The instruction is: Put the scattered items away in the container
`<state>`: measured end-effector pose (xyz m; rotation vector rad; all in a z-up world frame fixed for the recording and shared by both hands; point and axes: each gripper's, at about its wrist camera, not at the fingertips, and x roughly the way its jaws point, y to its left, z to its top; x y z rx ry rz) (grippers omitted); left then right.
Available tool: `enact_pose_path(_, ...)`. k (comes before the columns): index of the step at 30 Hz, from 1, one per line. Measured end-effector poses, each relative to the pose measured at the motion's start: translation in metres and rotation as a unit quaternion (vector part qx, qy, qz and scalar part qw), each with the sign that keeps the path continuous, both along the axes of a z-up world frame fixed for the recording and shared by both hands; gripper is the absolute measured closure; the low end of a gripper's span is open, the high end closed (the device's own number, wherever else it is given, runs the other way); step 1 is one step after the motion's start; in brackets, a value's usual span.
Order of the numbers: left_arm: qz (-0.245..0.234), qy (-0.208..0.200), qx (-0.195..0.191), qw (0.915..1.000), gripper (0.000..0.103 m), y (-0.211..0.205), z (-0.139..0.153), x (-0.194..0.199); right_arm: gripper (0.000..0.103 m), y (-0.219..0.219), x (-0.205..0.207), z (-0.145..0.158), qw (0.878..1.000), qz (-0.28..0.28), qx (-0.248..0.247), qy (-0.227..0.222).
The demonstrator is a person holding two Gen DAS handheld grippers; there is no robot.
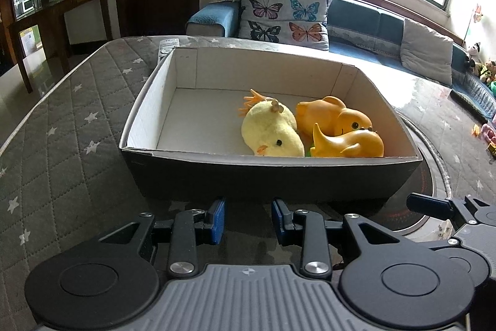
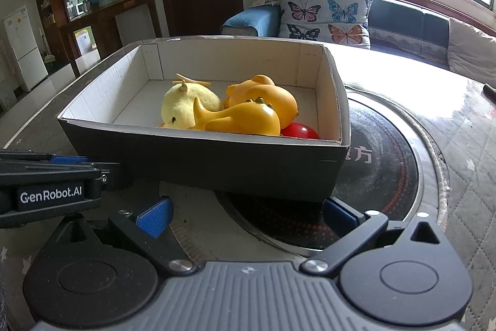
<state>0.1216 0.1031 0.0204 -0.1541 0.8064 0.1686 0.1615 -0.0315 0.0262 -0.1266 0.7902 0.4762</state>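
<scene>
A cardboard box (image 1: 272, 176), dark outside and white inside, stands on the table just beyond both grippers. Inside it lie a yellow plush chick (image 1: 269, 132) and two orange rubber toys (image 1: 341, 126), pressed together at its near right. The right wrist view shows the box (image 2: 198, 163), the chick (image 2: 183, 107), the orange toys (image 2: 248, 117) and a red ball (image 2: 299, 131) behind the near wall. My left gripper (image 1: 248, 216) is short of the box, its blue pads a narrow gap apart with nothing between. My right gripper (image 2: 246, 214) stands wide open and empty.
The table wears a grey quilted cover with stars (image 1: 62, 145). A round black hob plate (image 2: 381, 176) is set into it under the box's right end. A remote control (image 1: 167, 47) lies behind the box. A sofa with butterfly cushions (image 1: 285, 11) runs along the back.
</scene>
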Motion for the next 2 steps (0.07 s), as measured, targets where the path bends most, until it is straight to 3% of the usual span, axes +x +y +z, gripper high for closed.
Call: enact_pose_path(2,-0.001,-0.001,0.002,1.0000,0.069,-0.0004,0.0001,0.0002,0.000,0.0002,0.0003,-0.0001,1.000,0.000,-0.001,0.000)
